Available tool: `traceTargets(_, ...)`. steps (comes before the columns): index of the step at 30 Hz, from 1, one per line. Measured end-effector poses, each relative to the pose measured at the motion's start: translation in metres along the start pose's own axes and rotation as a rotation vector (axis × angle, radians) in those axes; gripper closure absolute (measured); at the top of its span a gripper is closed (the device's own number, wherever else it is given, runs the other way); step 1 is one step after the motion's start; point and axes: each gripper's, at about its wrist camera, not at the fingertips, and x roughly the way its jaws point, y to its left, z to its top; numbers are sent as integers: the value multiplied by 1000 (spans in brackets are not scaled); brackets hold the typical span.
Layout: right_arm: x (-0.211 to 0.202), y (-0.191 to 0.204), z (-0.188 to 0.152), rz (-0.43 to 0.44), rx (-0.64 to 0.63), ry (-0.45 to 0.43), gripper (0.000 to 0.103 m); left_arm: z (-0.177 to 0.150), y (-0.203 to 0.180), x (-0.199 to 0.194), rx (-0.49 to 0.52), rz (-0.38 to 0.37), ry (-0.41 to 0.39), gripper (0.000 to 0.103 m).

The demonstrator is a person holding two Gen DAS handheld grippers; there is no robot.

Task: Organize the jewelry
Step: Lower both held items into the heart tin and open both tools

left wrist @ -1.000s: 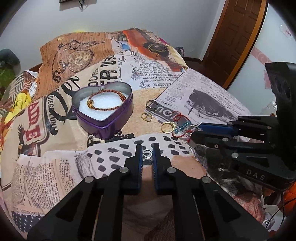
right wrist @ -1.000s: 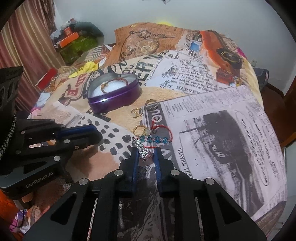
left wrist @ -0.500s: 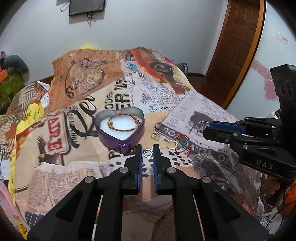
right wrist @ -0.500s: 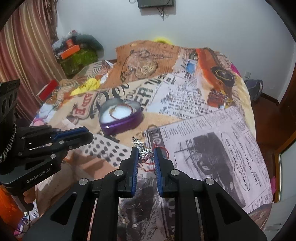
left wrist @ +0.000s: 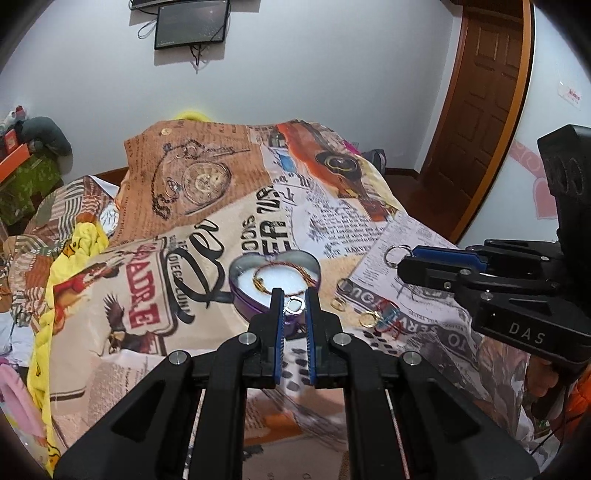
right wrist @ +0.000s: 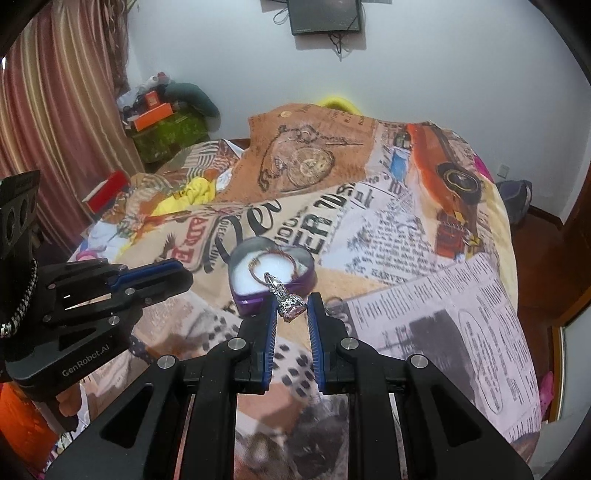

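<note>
A purple heart-shaped tin (left wrist: 236,271) (right wrist: 251,305) with white lining sits on the printed bedspread and holds a red-gold braided bracelet (left wrist: 284,266) (right wrist: 284,255). My left gripper (left wrist: 294,305) is shut on a small silver ring (left wrist: 294,306), held above the tin's near edge. My right gripper (right wrist: 291,307) is shut on an ornate silver charm (right wrist: 286,297) with a pinkish stone, also raised just before the tin. Each gripper shows in the other's view: the right gripper (left wrist: 402,263) at the right, the left gripper (right wrist: 184,275) at the left.
Two gold rings (left wrist: 337,303) (left wrist: 367,318) and a blue-beaded and red cord bracelet (left wrist: 388,322) lie on the bedspread right of the tin. Yellow cloth (left wrist: 85,243) is bunched at the bed's left. A wooden door (left wrist: 480,92) stands at the right, a wall screen (left wrist: 190,24) beyond.
Both grippers have risen off the bedspread, each carrying its piece, and now sit over the tin's near side. The jaws kept their grip.
</note>
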Motion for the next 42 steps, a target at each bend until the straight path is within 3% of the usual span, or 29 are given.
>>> traceTargets(13,33,6,20,30,-13,16,88,14,22,24,-19,10,-7,94)
traceTargets(29,95,1,31,57,-48,137,88,12,38,75,-55,-40,82,94)
traceTargets(42,113,0,24,76,-72,217,88,10,41,91,-78,-63,126,94)
